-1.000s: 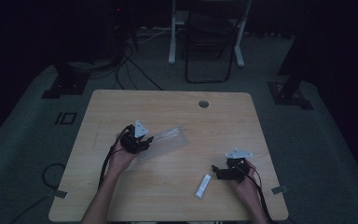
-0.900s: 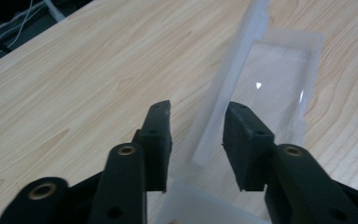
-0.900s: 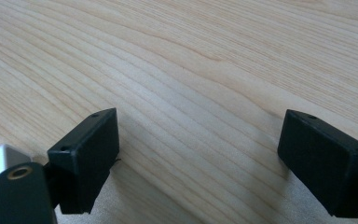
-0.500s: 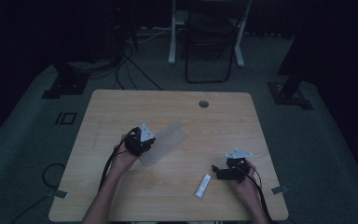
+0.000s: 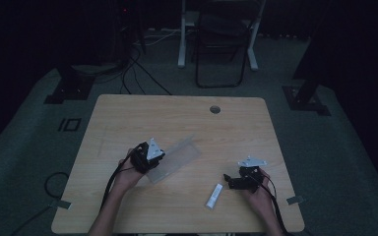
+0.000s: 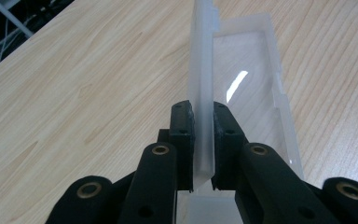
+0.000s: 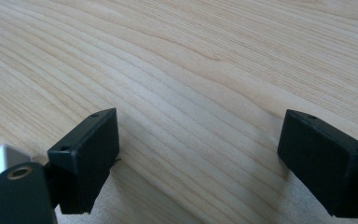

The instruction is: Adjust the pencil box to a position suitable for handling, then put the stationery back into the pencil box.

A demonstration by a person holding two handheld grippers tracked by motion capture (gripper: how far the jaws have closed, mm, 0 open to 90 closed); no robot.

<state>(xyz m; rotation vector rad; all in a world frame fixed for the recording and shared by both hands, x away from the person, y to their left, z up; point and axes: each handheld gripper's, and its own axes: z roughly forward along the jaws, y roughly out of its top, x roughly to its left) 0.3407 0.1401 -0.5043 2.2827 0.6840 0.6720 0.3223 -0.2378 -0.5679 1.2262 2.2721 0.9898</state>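
Observation:
A long clear plastic case (image 5: 174,158) lies open on the wooden table (image 5: 177,118). My left gripper (image 5: 153,160) is shut on one upright wall of that case (image 6: 204,93), its pads (image 6: 182,135) pressed on both sides of the frosted edge. The case's other half lies flat on the table in the left gripper view. A small white stick-shaped object (image 5: 213,195) lies near the front of the table. My right gripper (image 5: 228,180) hovers just right of it, open, and between its fingers (image 7: 86,154) shows bare wood.
A round cable hole (image 5: 215,109) sits near the table's far edge. A dark chair (image 5: 221,44) and desk legs stand beyond the table. Cables (image 5: 54,182) lie on the floor at the left.
The left gripper has shifted the clear case a little, and the case now lies flatter and more spread out. The right gripper has stayed in place.

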